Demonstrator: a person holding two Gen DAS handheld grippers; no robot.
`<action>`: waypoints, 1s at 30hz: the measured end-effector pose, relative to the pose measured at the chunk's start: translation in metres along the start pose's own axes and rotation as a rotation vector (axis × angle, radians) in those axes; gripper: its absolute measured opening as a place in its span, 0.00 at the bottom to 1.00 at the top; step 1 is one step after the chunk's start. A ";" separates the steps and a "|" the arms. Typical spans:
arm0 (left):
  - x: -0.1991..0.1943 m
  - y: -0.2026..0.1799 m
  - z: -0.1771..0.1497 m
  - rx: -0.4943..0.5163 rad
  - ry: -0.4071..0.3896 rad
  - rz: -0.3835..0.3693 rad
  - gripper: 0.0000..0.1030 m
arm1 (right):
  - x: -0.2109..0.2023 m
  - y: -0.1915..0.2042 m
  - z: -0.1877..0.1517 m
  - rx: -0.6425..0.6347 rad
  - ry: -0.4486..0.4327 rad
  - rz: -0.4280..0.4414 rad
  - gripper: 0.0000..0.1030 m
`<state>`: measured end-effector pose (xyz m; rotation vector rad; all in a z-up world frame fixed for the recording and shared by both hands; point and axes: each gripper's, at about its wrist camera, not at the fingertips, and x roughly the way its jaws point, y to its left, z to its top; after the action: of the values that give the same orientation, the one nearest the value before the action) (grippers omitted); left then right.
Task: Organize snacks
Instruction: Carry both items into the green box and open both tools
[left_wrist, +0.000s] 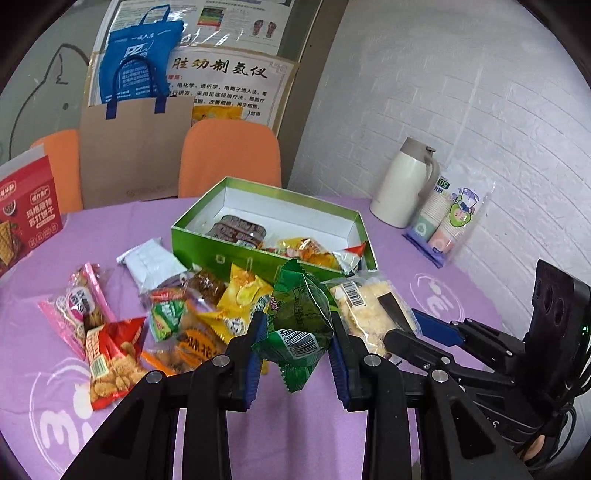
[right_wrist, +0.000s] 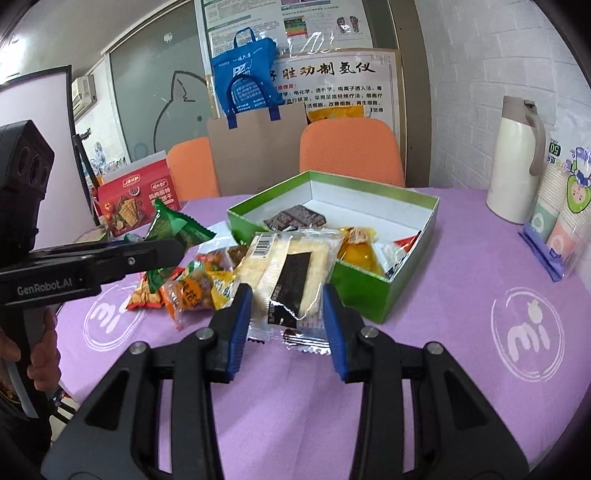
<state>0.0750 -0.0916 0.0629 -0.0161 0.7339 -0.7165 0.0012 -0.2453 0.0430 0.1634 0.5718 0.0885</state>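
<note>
Left wrist view: left gripper pinches a green packet; right gripper clamps a rice cracker pack; both likely go next into the green box at twelve o'clock.

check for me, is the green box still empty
No, the green box already holds a dark wrapped snack and yellow packets on its white floor.

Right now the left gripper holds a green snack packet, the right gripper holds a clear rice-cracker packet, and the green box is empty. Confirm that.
Not quite. The left gripper holds the green snack packet and the right gripper holds the clear rice-cracker packet, but the green box already holds several snacks, as the right wrist view shows.
</note>
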 end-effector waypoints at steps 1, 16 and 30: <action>0.003 -0.002 0.007 0.008 -0.005 -0.001 0.31 | 0.003 -0.003 0.005 0.001 -0.007 -0.010 0.39; 0.093 -0.003 0.083 -0.030 0.063 -0.039 0.31 | 0.070 -0.083 0.042 0.108 0.010 -0.118 0.39; 0.181 0.011 0.094 -0.044 0.158 0.002 0.53 | 0.132 -0.102 0.047 -0.027 0.021 -0.197 0.68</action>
<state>0.2337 -0.2138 0.0211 0.0017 0.9010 -0.7056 0.1415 -0.3351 -0.0065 0.0790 0.6042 -0.0929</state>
